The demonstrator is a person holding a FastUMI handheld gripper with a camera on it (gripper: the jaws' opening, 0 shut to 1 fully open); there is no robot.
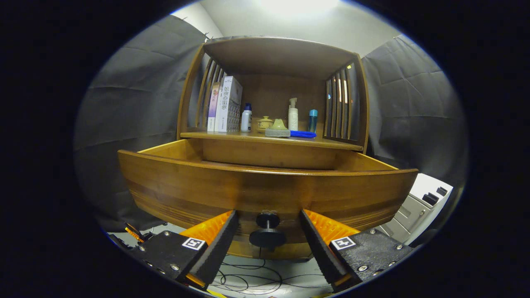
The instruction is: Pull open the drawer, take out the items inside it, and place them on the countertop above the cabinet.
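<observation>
Two fingers of the open claw (268, 231) flank the knob (267, 230) without touching it; drawer (265, 190) pulled out below the desk (265, 140), which carries bottles and books.

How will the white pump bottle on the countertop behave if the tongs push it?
The pump bottle stands tall and narrow, so it probably tips easily. Its smooth body may slip. The tongs are open around the drawer knob.
</observation>
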